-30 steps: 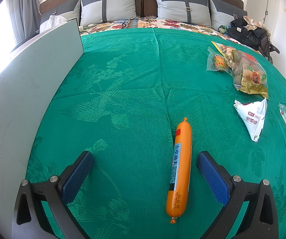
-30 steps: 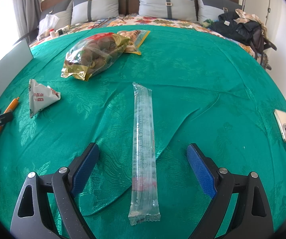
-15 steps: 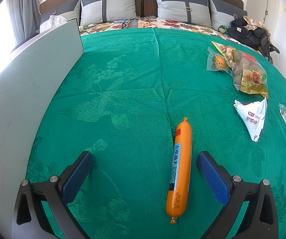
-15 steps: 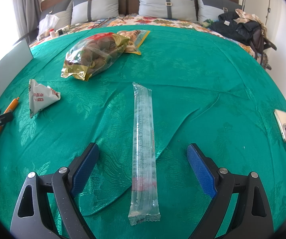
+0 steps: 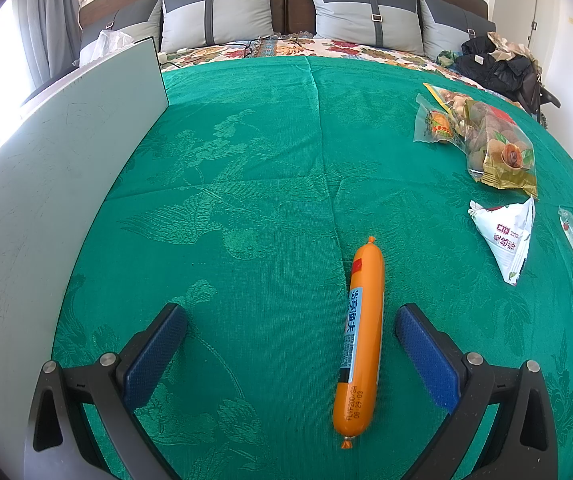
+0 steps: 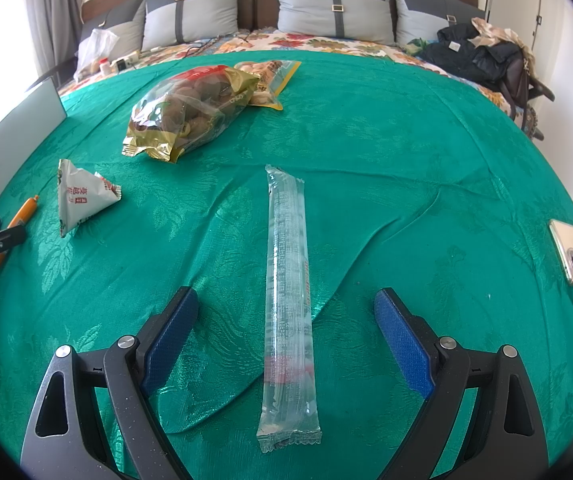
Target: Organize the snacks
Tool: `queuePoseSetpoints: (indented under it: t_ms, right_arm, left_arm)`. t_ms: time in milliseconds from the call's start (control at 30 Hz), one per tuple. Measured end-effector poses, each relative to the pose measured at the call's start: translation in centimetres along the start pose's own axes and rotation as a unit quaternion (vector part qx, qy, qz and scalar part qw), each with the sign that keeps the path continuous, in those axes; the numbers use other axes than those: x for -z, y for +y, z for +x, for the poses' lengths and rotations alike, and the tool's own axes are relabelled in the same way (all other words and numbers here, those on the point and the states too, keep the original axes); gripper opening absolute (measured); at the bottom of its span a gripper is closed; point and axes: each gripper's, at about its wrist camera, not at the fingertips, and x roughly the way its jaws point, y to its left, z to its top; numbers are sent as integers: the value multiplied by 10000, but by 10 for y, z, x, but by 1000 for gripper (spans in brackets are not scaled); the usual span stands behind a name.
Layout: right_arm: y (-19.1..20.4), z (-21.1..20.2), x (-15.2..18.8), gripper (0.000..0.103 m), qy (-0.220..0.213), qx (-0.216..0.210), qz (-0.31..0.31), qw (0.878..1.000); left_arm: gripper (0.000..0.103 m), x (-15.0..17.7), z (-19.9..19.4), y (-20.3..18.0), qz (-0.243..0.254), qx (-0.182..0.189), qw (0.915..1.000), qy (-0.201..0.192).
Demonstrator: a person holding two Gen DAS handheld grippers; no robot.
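Both grippers are sitting wide open: left gripper (image 5: 290,336) straddling the orange sausage (image 5: 360,344), right gripper (image 6: 286,320) over the clear packet (image 6: 289,312). That slick packet's probably slipping, or the bedspread (image 6: 406,160) bunching up.

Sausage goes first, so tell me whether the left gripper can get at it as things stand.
Probably yes. The left gripper is open, and the sausage lies lengthwise between its fingers, nearer the right one, flat on the green cloth with nothing over it.

the right gripper (image 6: 286,320) hangs wide open over the green bedspread (image 6: 406,140), a long clear snack tube (image 6: 288,304) lying between its blue pads (image 6: 402,336), untouched. far left sit a white triangular packet (image 6: 80,200) and a brown fruit bag (image 6: 186,114).
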Motion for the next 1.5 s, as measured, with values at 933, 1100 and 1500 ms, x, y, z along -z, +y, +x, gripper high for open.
queuePoseSetpoints:
  t_ms: [933, 1100, 1500]
  right_arm:
    - [-13, 32, -64, 60, 2125, -484, -30, 9760]
    - [-3, 26, -63, 19, 2324, -172, -316, 9720]
    - [21, -60, -66, 19, 1768, -1502, 507, 9714]
  left_arm:
    - [60, -38, 6, -16, 525, 376, 9877, 1424]
    - [15, -32, -13, -6, 416, 914, 9858, 1344]
    - [15, -8, -136, 61, -1084, 2285, 9673, 177]
